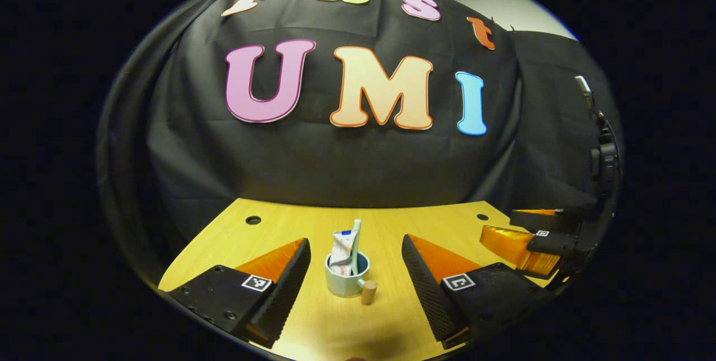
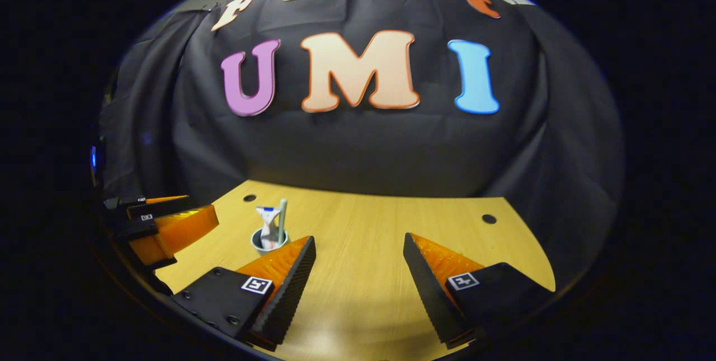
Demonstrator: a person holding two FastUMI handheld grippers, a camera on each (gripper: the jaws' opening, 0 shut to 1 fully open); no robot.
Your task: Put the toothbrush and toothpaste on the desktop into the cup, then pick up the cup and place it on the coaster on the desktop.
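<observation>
The cup (image 1: pixel 347 280) stands on the desk (image 1: pixel 391 221) toward its near edge, with the toothpaste (image 1: pixel 341 249) and the toothbrush (image 1: pixel 356 243) already upright inside it, both leaning a little and rising well above the rim. The left claw (image 1: pixel 355 288) is spread wide and empty, its two fingers on either side of the cup without touching it; the right claw (image 2: pixel 358 288) is likewise wide open, holding nothing, over bare desk nearer the right edge. The remaining step looks to be gripping the cup and carrying it to the coaster. The main risk is tipping: the tall contents make the cup top-heavy, so a grip taken off-centre or a jolt while lifting could spill the toothbrush out, and a finger could catch the small handle knob (image 1: pixel 368 292) on the cup's near right side and swing the cup round. The left gripper view shows that knob and the cup's open mouth closely, and the other claw off toward the desk's right edge. The right gripper view shows the cup (image 2: pixel 269 240) farther off, partly behind its own left finger, with the left claw (image 2: pixel 184 221) just beside it, and more of the bare right half of the desk (image 2: pixel 391 226). I cannot make out a coaster in either view.
</observation>
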